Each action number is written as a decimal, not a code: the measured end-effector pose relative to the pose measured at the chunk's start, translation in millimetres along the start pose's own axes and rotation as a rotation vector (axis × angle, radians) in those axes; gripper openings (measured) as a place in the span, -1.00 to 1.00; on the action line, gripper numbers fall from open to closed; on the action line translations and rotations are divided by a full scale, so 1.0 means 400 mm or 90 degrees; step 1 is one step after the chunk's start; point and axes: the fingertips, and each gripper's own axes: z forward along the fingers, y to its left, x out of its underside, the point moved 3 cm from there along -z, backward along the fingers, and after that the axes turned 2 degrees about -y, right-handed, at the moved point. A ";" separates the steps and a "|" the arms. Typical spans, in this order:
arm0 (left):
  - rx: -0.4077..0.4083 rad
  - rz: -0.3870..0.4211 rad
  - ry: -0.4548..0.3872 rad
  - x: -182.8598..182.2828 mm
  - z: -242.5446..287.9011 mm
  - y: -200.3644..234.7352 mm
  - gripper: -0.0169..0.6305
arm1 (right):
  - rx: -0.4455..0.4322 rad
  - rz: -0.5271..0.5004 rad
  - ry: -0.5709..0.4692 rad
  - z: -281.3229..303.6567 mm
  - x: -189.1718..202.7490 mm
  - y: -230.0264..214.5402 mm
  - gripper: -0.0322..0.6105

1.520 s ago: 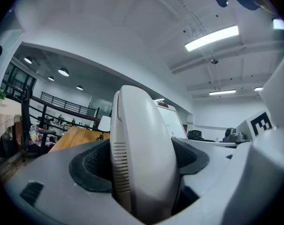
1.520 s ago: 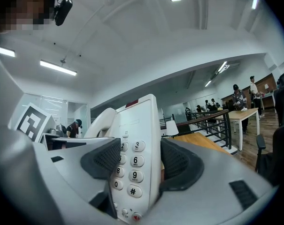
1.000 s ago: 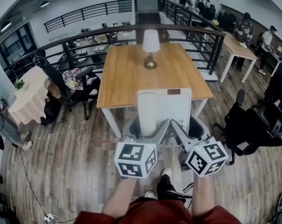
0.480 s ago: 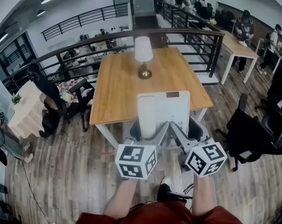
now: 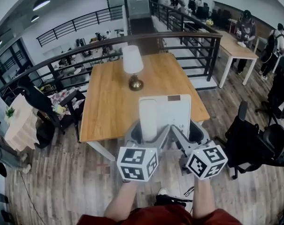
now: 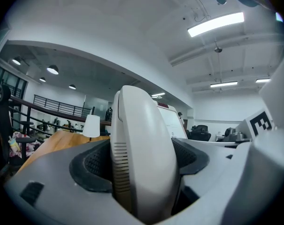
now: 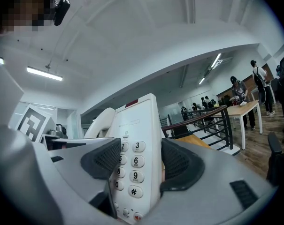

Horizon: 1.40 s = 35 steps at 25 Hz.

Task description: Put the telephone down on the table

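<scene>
A white desk telephone (image 5: 166, 112) is held up in the air over the near edge of a wooden table (image 5: 109, 109). My left gripper (image 5: 149, 134) is shut on its handset side (image 6: 142, 168), the dark pads pressed on both flanks of the handset. My right gripper (image 5: 183, 134) is shut on the keypad side (image 7: 137, 168), its pads clamping the body by the number keys. The telephone stands upright between the two grippers, not touching the table.
A table lamp (image 5: 132, 67) with a white shade stands on the wooden table's far middle. Black office chairs (image 5: 254, 144) sit to the right and others (image 5: 48, 109) to the left. A dark railing (image 5: 179, 39) runs behind the table. People stand at a far table (image 5: 238, 43).
The table and lamp have shifted left and nearer in the head view as the person moved forward. Both grippers keep their hold on the telephone.
</scene>
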 end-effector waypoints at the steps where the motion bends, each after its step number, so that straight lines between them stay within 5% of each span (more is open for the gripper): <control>1: 0.002 0.000 0.000 -0.002 0.021 0.001 0.28 | 0.002 0.000 0.000 0.011 -0.004 -0.017 -0.05; 23: 0.022 -0.001 0.019 0.013 0.350 -0.013 0.28 | 0.028 0.011 0.005 0.152 -0.030 -0.305 -0.05; 35: 0.034 -0.013 0.027 -0.001 0.524 0.148 0.28 | 0.043 0.010 0.016 0.371 -0.015 -0.374 -0.05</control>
